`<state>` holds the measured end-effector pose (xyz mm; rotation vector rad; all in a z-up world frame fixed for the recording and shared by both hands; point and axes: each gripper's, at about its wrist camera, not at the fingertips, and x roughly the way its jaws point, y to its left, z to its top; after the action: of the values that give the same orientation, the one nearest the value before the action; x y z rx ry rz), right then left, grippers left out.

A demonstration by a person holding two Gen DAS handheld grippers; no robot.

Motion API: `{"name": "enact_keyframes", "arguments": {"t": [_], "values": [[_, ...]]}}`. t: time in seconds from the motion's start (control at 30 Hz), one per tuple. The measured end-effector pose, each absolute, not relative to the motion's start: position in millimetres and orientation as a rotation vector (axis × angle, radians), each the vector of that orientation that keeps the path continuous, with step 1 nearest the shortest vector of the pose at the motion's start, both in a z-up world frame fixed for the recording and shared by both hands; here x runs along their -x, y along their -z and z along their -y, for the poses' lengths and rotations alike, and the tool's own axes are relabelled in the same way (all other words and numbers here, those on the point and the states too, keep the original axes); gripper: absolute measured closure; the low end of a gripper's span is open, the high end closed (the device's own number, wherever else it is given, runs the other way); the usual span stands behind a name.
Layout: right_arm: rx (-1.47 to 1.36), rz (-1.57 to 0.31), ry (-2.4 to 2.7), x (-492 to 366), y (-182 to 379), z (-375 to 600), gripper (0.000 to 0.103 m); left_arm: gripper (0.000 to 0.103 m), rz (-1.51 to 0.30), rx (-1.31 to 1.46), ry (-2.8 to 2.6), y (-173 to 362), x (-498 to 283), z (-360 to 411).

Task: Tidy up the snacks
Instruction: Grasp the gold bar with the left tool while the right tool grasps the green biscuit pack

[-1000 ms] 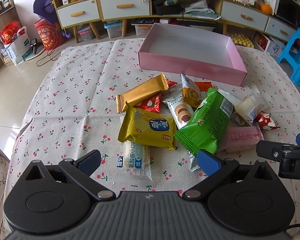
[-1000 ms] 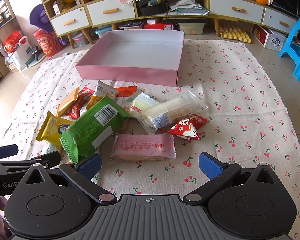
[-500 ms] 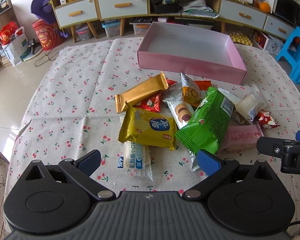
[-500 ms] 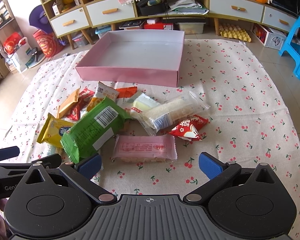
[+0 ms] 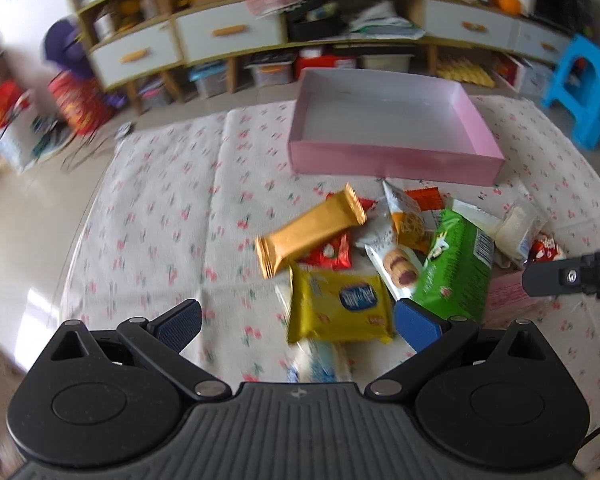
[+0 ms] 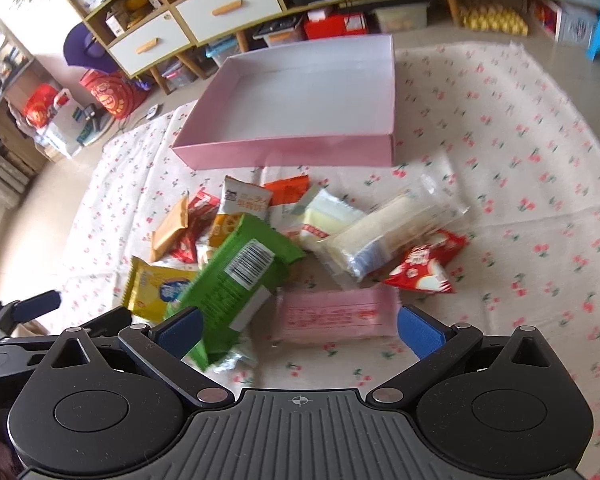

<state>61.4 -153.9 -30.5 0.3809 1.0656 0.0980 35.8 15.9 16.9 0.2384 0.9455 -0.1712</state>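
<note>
While both tools hover low over the cherry-print cloth (image 6: 520, 128) on the bench, the left gripper (image 5: 298, 324) has its jaws spread wide and holds nothing, its blue pads flanking the yellow biscuit packet (image 5: 338, 306), whose blue oval logo is too blurred to read. An orange wafer bar (image 5: 310, 236) lies tilted just behind it. The right gripper (image 6: 300, 330) is likewise wide apart and empty, pointing at the pink wafer packet (image 6: 334, 314); its red print is too faint to read. To that packet's left the green snack bag (image 6: 240, 276) shows a barcode, and to its right lies a red packet (image 6: 424, 266). The pink box (image 6: 300, 150) sits just beyond the pile, nothing inside.
</note>
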Motion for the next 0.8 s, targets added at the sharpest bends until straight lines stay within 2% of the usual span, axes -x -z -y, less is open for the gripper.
{"name": "enact_keyframes", "arguments": {"t": [0.17,0.23,0.4,0.7,0.8], "values": [[-0.522,-1.109,-0.130,-76.8,38.5,156.2,0.000,0.003,-0.895,-0.345,0.270,-5.9,-59.7,-20.6],[-0.554,-1.117,-0.129,-81.8,42.0,153.2,0.001,0.018,-0.898,-0.320,0.356,1.5,-71.8,-25.6],[-0.606,-1.133,-0.136,-92.9,48.1,142.0,0.005,0.036,-0.884,-0.355,0.459,25.9,-93.7,-33.3],[-0.633,-1.166,-0.122,-106.2,59.4,123.5,0.009,0.038,-0.852,-0.377,0.603,43.9,-113.0,-38.3],[-0.635,-1.184,-0.121,-108.5,64.8,122.2,0.014,0.036,-0.879,-0.378,0.636,52.4,-122.5,-39.7]]}}
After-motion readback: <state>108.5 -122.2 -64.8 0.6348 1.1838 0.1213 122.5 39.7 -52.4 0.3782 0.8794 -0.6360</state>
